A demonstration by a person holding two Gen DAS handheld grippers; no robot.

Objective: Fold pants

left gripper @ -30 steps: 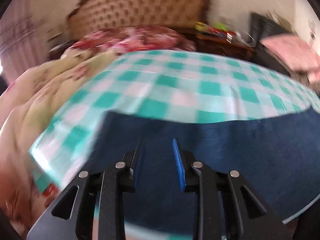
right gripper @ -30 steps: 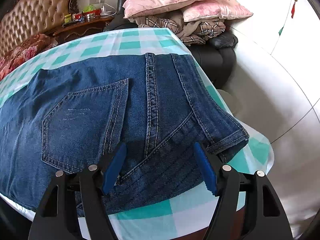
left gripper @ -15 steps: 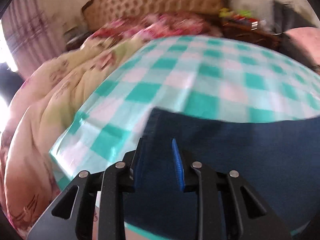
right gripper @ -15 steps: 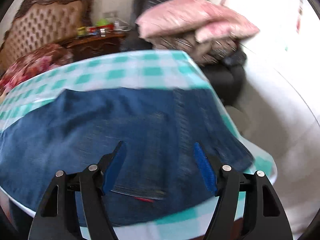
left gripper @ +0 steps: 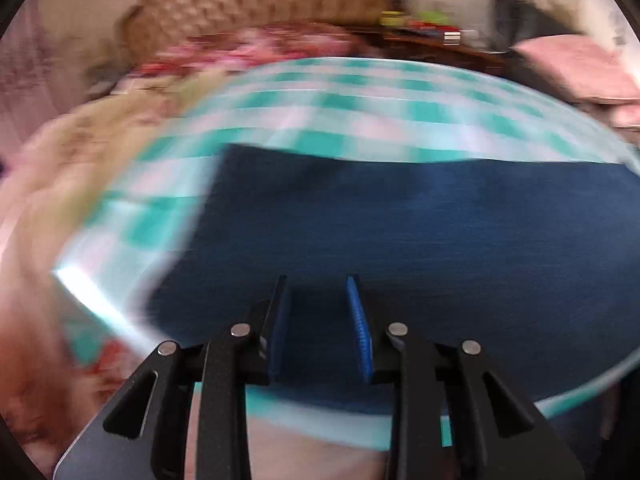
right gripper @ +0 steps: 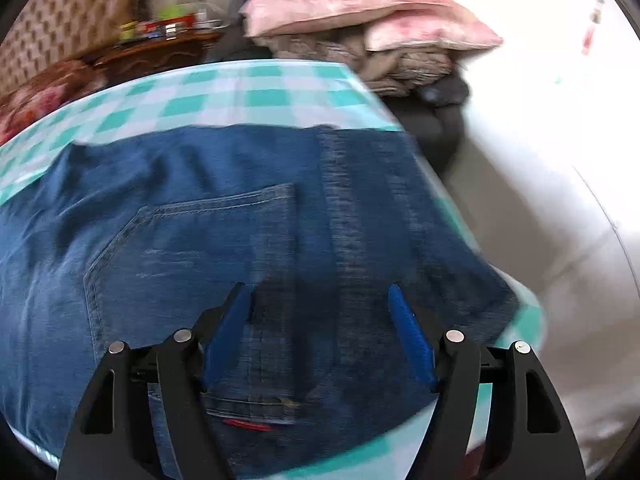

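Honestly, this looks like early-to-middle going on the fold. The jeans [right gripper: 240, 240] lie flat on the checked tablecloth [right gripper: 224, 96], stretched sideways along the near edge of the table, back pocket [right gripper: 192, 264] facing up on the waist end. In the left view the other end of the jeans [left gripper: 400, 240] shows one clean straight edge and no split between legs that I can make out, so my guess is they're already doubled leg over leg lengthwise. The end-to-end folds are what's left, I'd say.

The left gripper [left gripper: 318, 328] hangs over the leg end with a narrow gap between its pads, nothing pinched. The right gripper [right gripper: 320, 336] sits over the waist end, spread wide, also empty. Neither has hold of any cloth, as far as I can tell.

As for writing: there's a small red tab [right gripper: 246, 425] near the bottom of the pocket, way too blurry to read. Same with the bright clutter on the nightstand [right gripper: 160, 44] behind.
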